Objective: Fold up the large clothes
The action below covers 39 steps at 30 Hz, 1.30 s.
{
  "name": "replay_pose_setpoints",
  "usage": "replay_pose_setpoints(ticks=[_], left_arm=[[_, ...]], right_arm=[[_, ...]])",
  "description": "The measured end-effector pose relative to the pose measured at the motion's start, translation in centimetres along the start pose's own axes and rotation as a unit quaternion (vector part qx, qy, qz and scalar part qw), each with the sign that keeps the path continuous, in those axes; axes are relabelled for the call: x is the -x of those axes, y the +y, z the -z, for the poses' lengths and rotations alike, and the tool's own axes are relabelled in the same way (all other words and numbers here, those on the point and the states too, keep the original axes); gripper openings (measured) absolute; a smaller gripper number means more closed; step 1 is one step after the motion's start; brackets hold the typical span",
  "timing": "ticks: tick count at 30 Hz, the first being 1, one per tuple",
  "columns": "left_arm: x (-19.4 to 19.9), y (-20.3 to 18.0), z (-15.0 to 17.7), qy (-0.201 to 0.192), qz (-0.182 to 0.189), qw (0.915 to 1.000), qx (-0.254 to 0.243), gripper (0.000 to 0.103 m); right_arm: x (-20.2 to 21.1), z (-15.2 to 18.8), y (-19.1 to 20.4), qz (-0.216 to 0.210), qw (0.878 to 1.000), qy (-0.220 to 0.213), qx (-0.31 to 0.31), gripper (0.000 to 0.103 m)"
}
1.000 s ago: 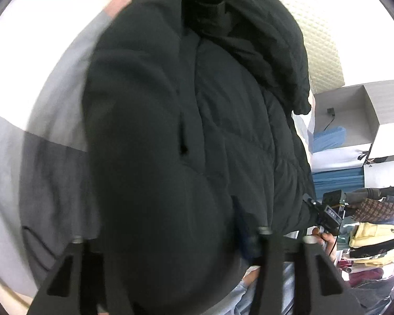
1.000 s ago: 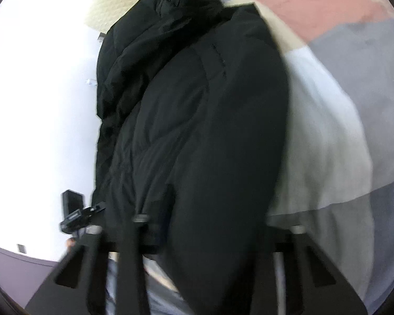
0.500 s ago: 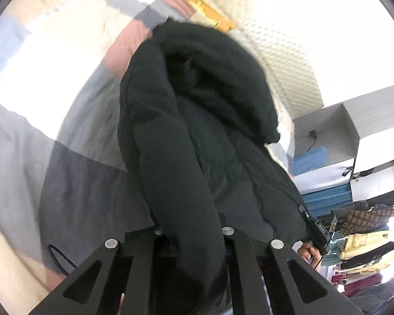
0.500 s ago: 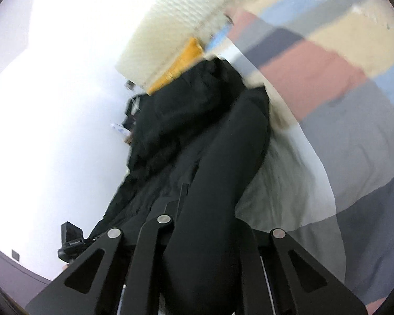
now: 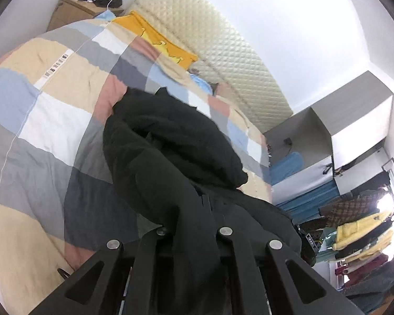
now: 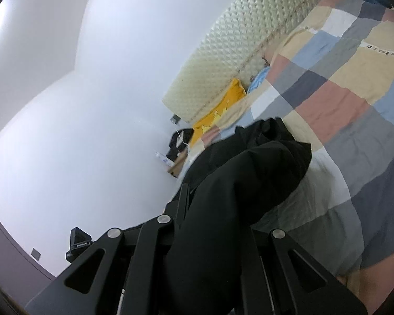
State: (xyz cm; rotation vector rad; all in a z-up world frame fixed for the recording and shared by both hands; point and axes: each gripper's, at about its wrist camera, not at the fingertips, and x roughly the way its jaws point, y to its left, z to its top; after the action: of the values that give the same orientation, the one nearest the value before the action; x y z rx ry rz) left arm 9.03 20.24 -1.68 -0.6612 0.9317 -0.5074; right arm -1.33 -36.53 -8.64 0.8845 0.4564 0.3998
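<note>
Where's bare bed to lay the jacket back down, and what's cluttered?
Both grippers, left and right, are shut on the black jacket. Free: the checked quilt beside it in the left view, and the patches right of it in the right view. Crowded: the headboard edge, with yellow pillow and blue cloth.

No lettering can be read. The patchwork duvet [image 5: 52, 120] carries a white strip with small dark marks near its far edge, and the strip [image 6: 380, 51] also shows in the right wrist view, both too small to make out.
</note>
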Motion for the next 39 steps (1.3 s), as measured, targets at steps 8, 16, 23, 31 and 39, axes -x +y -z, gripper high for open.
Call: replay_pose_setpoints(ticks=[8,16,23,31,39], left_arm=[[4.2,-3.9,1.4,-0.020,0.016,0.9996,-0.011,0.007],[8.5,-6.0,3.9,-0.029,0.038,0.9986,-0.023,0.007],[8.1,-7.7,1.0,-0.027,0.026,0.9984,-0.042,0.007],[4.4,-8.5,-3.6,-0.023,-0.014,0.9984,-0.050,0.007],[-0.5,-9.0,-8.6,-0.038,-0.070,0.9963,-0.033,0.007]], right_arm=[[5.6,2.4,4.2,0.023,0.998,-0.034,0.044,0.010],[10.4,4.0,7.6,0.040,0.995,-0.043,0.079,0.010],[10.0,1.9,8.2,0.040,0.994,-0.053,0.084,0.010],[5.9,-2.0,6.9,0.075,0.992,-0.067,0.081,0.010],[-0.6,-7.4,6.0,0.143,0.983,-0.043,0.104,0.010]])
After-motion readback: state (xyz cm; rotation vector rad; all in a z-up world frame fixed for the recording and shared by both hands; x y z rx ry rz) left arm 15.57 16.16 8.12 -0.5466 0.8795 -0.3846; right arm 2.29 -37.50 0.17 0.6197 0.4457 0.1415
